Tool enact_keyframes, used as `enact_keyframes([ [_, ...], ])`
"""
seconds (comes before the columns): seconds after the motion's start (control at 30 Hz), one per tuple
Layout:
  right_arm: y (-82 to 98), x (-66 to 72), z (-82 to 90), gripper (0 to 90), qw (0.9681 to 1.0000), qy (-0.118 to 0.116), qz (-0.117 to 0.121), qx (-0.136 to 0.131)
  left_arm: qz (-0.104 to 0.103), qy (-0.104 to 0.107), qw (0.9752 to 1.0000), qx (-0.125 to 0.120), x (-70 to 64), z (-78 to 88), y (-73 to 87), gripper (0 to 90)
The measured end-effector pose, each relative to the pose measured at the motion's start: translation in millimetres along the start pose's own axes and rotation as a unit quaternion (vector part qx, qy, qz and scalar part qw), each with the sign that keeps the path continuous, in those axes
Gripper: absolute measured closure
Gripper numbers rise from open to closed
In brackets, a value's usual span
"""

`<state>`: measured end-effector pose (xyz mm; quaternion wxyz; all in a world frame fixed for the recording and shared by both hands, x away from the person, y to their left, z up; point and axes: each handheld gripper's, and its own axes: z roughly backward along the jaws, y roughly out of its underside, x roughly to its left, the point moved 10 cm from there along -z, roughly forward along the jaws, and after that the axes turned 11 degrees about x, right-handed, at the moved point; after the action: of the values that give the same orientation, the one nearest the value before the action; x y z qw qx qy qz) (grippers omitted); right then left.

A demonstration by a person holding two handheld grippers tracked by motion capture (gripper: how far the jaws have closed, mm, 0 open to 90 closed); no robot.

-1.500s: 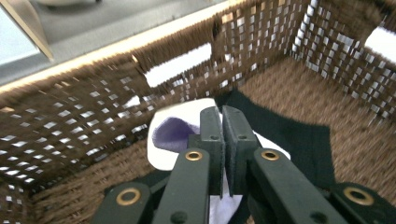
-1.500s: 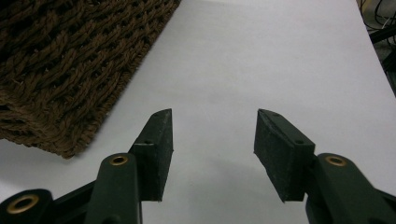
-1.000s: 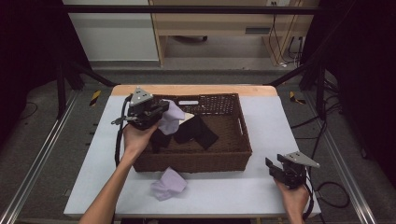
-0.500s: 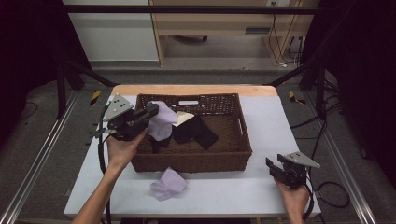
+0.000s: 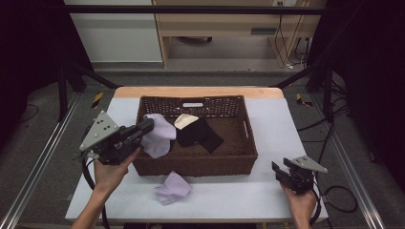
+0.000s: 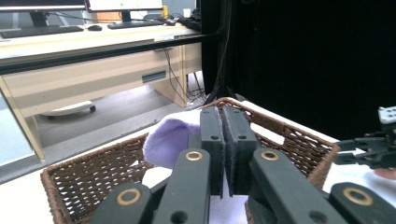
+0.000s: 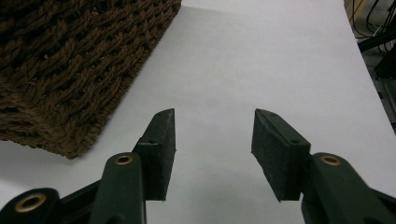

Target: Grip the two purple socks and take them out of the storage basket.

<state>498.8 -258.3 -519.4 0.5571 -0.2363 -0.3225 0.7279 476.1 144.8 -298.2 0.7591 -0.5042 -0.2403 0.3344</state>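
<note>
The left gripper has its jaws clamped on a lilac cloth above the wicker basket's left edge; the right gripper rests on the worktop, jaws wide

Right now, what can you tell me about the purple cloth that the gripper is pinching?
The purple cloth is soft, pale lilac fabric, bunched and rumpled. It drapes over the left rim of the brown woven basket, partly inside and partly hanging over the edge. The left gripper has its jaws shut on it. In the left gripper view it puffs up beside the closed jaws. Inside the basket, a black cloth lies next to it.
</note>
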Motion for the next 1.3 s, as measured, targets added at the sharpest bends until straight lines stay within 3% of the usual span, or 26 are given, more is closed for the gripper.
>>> enact_keyframes([
  [0.5,1.6,1.5,2.2,50.2,1.0000,0.000,0.005,-0.001,-0.012,0.036,0.9993,0.006,-33.3,19.4,34.6,86.6],
  [0.63,1.6,2.5,2.6,50.1,1.0000,0.000,0.005,-0.001,-0.014,0.053,0.9983,0.021,-47.4,17.0,54.6,86.6],
  [0.83,2.1,3.5,2.8,50.1,1.0000,-0.001,0.006,-0.001,-0.010,0.065,0.9967,0.048,-56.5,7.7,77.4,86.6],
  [0.87,2.1,3.6,2.6,50.1,1.0000,0.000,0.007,-0.001,-0.010,0.073,0.9954,0.062,-61.2,2.4,88.1,86.6],
  [1.07,2.8,5.7,1.0,50.1,1.0000,0.000,0.009,0.004,-0.011,0.093,0.9901,0.104,-75.1,-18.6,115.4,86.6],
  [1.3,4.1,6.2,-1.3,49.9,0.9999,-0.001,0.008,0.009,-0.014,0.096,0.9839,0.150,-82.8,-51.4,146.0,86.5],
])
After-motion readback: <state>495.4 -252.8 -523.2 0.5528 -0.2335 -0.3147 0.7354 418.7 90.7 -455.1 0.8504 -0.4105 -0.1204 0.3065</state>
